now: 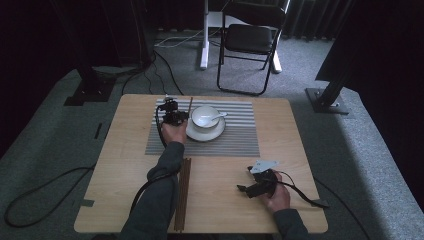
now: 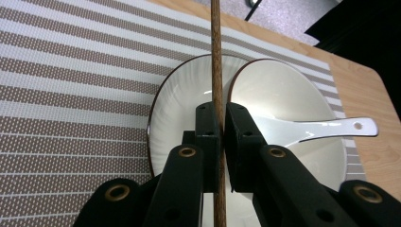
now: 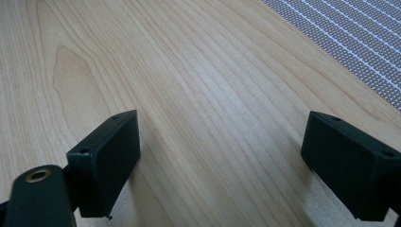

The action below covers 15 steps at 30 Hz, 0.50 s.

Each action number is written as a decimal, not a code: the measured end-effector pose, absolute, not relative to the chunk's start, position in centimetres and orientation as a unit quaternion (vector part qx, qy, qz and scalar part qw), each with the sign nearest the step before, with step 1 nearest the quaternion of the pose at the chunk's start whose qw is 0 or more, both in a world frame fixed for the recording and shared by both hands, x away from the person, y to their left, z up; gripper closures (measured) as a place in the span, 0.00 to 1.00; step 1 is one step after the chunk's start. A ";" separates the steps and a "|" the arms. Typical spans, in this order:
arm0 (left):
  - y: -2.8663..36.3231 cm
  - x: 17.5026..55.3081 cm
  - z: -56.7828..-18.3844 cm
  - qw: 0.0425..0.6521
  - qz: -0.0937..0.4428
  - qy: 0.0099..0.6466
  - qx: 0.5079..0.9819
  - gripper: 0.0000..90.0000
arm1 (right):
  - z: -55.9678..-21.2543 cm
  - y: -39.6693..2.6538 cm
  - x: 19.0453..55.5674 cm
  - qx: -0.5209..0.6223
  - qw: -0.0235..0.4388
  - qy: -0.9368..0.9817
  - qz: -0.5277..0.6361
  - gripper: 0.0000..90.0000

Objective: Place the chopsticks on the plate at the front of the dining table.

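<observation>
The chopstick is the thing in hand: a single dark wooden stick clamped between the closed jaws of the left hand-held gripper, running straight up through the left gripper view across the rim of the saucer. From the high view it lies just left of the saucer on the striped placemat, toward the far edge of the worktop, its length pointing away from the person. Nearest the person, at the near edge of the worktop, more chopsticks lie bundled side by side, probably a supply to draw from, within easy reach of the left arm. To the right, near the near right corner, the right hand-held gripper rests on bare wood with its jaws spread wide and nothing between them, seemingly parked out of the way while the left does the work. Farther on, the placemat marks the setting, with the saucer carrying a white bowl and a white ceramic spoon resting in it, handle angled over the rim. The firm pinch keeps the thin stick from rolling, and holding it parallel to the mat's side edge suggests it is being laid beside the dish as cutlery. Whether its tip touches the mat I cannot tell.
</observation>
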<state>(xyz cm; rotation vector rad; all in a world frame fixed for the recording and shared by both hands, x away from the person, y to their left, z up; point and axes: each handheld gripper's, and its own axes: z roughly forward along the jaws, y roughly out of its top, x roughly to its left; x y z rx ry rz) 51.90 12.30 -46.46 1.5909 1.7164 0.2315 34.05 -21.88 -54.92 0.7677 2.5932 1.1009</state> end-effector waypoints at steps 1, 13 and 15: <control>12.3 52.0 -46.6 0.383 0.090 0.674 0.625 0.95 | -54.9 -21.9 34.1 0.261 0.111 0.882 0.375 0.13; 12.6 52.5 -48.9 0.371 0.068 0.690 0.618 0.94 | -54.9 -21.9 34.1 0.261 0.111 0.883 0.375 0.13; 12.5 52.6 -49.0 0.370 0.067 0.690 0.618 0.94 | -54.9 -21.9 34.1 0.261 0.111 0.883 0.375 0.13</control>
